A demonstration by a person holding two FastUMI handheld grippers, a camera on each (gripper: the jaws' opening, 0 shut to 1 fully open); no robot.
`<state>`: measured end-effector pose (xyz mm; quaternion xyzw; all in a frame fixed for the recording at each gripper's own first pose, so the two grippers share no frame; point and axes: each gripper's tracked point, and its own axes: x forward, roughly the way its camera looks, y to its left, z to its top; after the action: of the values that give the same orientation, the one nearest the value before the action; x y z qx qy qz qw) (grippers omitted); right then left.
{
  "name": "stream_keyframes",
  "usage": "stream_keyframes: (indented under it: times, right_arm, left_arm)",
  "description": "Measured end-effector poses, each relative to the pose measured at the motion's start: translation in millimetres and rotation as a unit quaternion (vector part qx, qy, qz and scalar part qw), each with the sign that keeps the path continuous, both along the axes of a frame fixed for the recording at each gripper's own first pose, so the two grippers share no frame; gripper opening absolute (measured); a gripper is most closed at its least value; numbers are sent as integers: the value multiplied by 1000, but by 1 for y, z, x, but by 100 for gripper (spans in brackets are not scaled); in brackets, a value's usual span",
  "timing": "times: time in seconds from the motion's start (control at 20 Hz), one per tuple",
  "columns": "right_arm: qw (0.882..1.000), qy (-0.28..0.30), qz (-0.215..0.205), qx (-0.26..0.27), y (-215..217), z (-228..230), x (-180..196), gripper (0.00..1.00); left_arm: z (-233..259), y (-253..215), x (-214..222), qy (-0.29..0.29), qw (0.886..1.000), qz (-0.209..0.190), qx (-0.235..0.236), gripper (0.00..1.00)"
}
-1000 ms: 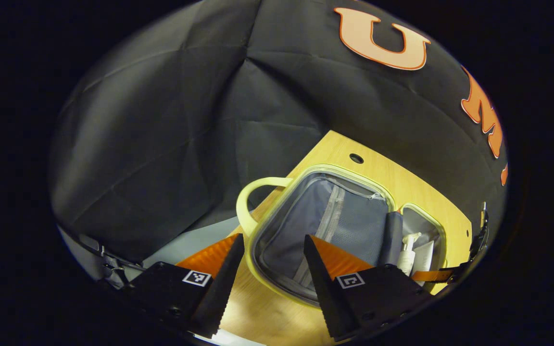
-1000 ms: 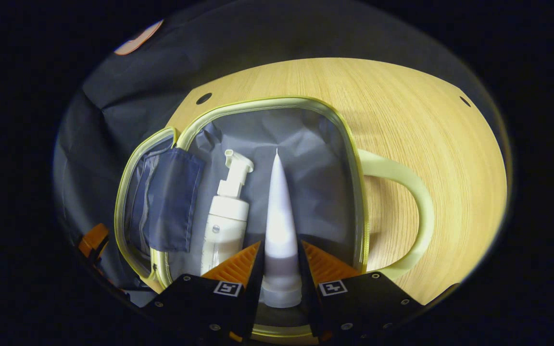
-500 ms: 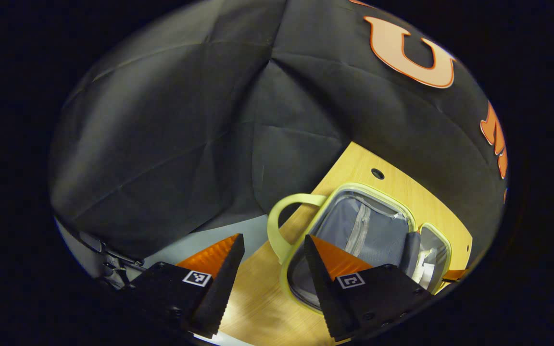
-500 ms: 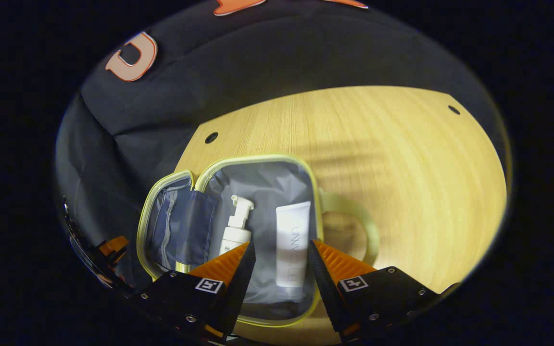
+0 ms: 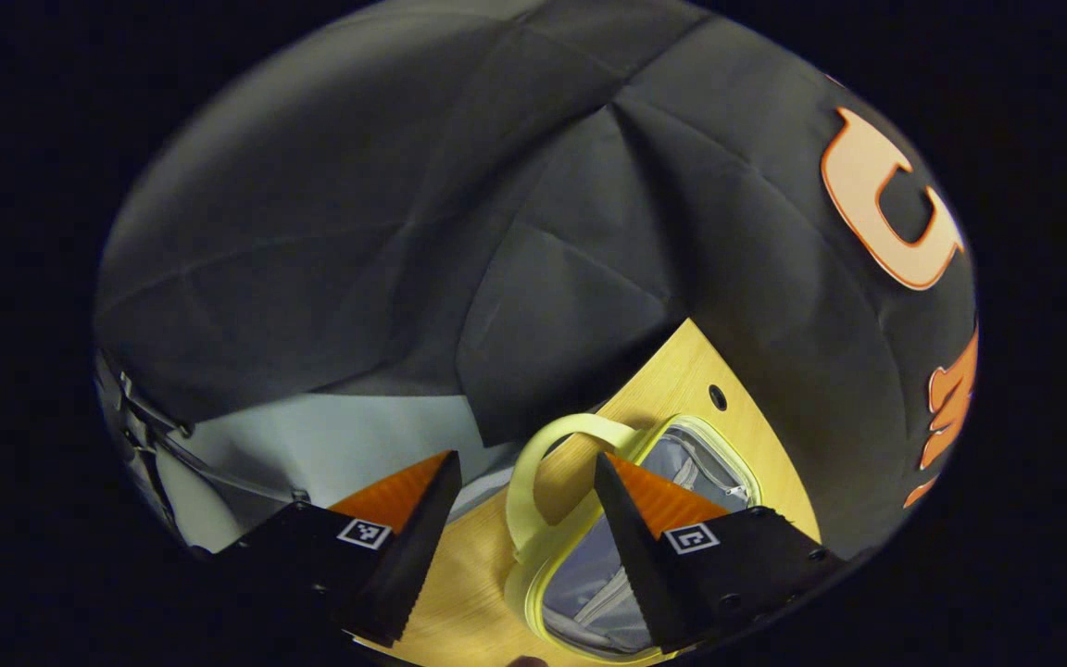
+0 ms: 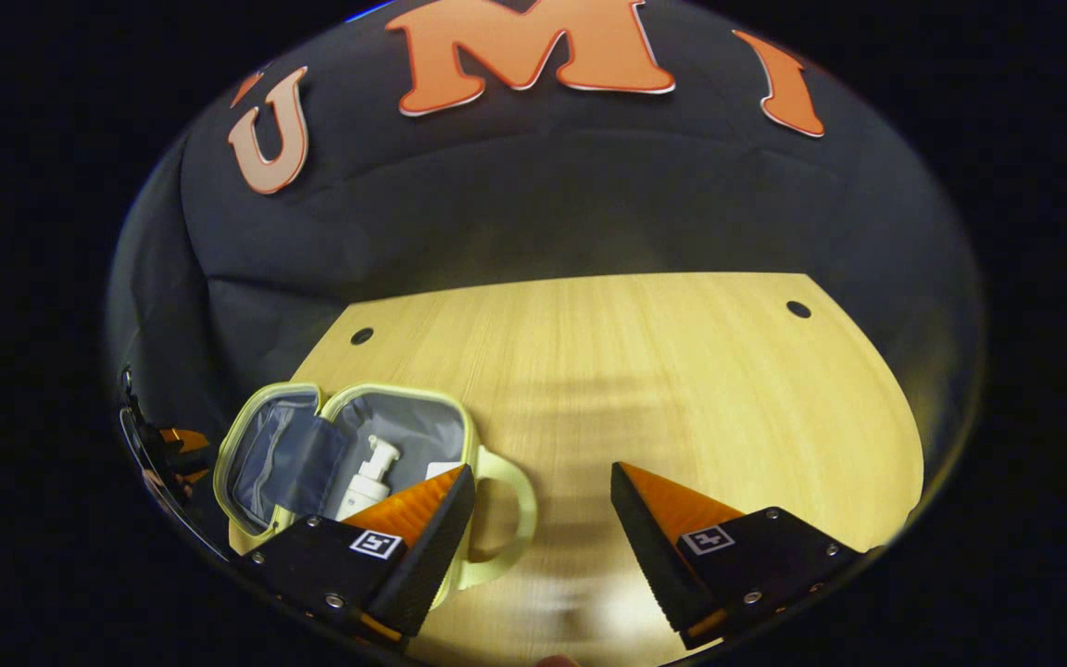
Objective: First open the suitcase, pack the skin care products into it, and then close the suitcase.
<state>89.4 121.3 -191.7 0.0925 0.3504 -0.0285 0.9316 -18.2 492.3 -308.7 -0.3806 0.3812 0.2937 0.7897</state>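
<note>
While both grippers hang above the wooden table, each has its fingers spread wide with nothing between them — the right gripper over bare wood, the left gripper over the table's edge beside the suitcase. Just beyond the right gripper's left finger, the small yellow-trimmed case lies flat with its lid folded out to the left, so the grey lining faces up for loading. A white pump bottle lies inside, with the corner of another white item beside it. Its looped handle points right. Judging by the bare tabletop, packing looks done — closing likely comes next.
</note>
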Motion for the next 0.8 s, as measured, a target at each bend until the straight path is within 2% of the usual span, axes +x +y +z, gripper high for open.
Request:
stream_keyframes:
  times: [0.05, 0.1, 0.15, 0.2, 0.3, 0.4, 0.55, 0.65, 0.7, 0.75, 0.8]
  right_arm:
    - [1000, -13, -11, -6, -13, 8, 2, 94]
    - [999, -30, -20, -13, -23, 17, 4, 94]
    - [998, -44, -26, -21, -34, 27, 5, 94]
    - [997, -57, -31, -29, -44, 34, 4, 94]
    - [996, -67, -34, -52, -63, 41, 2, 94]
    - [995, -66, -47, -66, -81, 44, -2, 94]
    - [993, -77, -59, -64, -94, 50, -5, 94]
    - [994, -73, -57, -64, -95, 46, -8, 94]
    - [994, -74, -56, -64, -94, 46, -7, 94]
    - [994, -77, -54, -63, -92, 47, -5, 94]
    - [993, -81, -52, -64, -90, 48, -4, 94]
  left_arm:
    - [-9, 0, 3, 3, 1000, 0, -11, 88]
    - [-17, 0, 5, 8, 1000, 0, -20, 95]
    - [-25, 0, 7, 10, 999, -1, -30, 90]
    - [-32, 0, 10, 10, 999, 1, -49, 94]
    - [-41, -4, 14, 8, 996, 11, -87, 95]
    - [-52, -4, 15, 18, 995, 18, -98, 94]
    - [-53, -10, 21, 16, 993, 17, -116, 30]
    - [-49, -8, 22, 13, 993, 3, -116, 30]
    - [-12, -8, 1, 14, 994, -5, -112, 29]
    - [-44, -10, 23, 16, 994, -12, -110, 17]
    - [-36, -11, 23, 11, 994, -19, -106, 17]
